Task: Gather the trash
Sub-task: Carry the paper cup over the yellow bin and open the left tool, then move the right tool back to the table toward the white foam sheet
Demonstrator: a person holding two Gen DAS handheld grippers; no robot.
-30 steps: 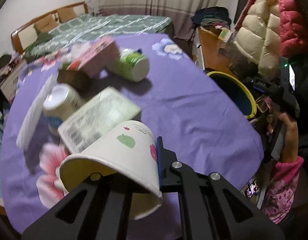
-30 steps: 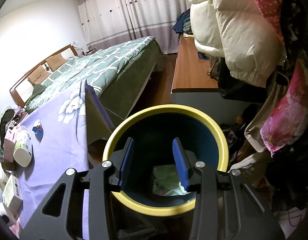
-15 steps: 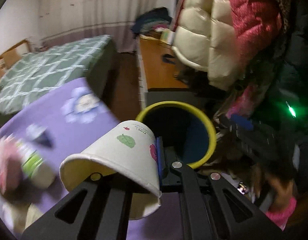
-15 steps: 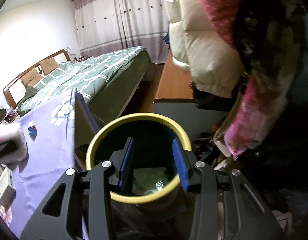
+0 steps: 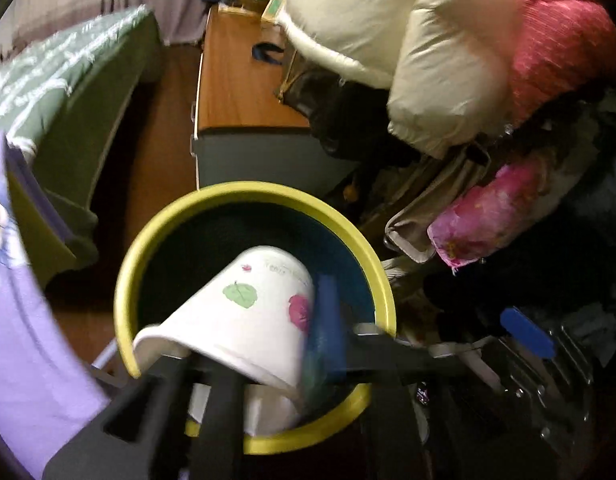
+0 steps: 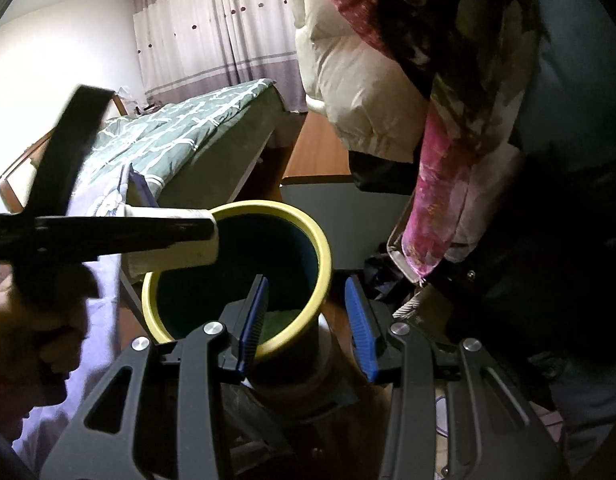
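Currently — paper cup [image 5: 244, 316]: light, thin-walled, crushable; grip at rim | left claw [image 5: 244, 360]: jaws just been opening, cup between, above bin [image 5: 156, 240] | right claw [image 6: 304, 320]: parted, empty

Green quilted bed [image 6: 196, 128] at left, striped curtains [image 6: 212, 36] behind. Purple flowered cloth [image 5: 24, 320] at lower left. Cream puffy coat [image 5: 392, 36] and red coat [image 5: 556, 44] hang over wooden dresser top [image 5: 240, 80]. Pink floral fabric [image 6: 440, 192] droops below coats.
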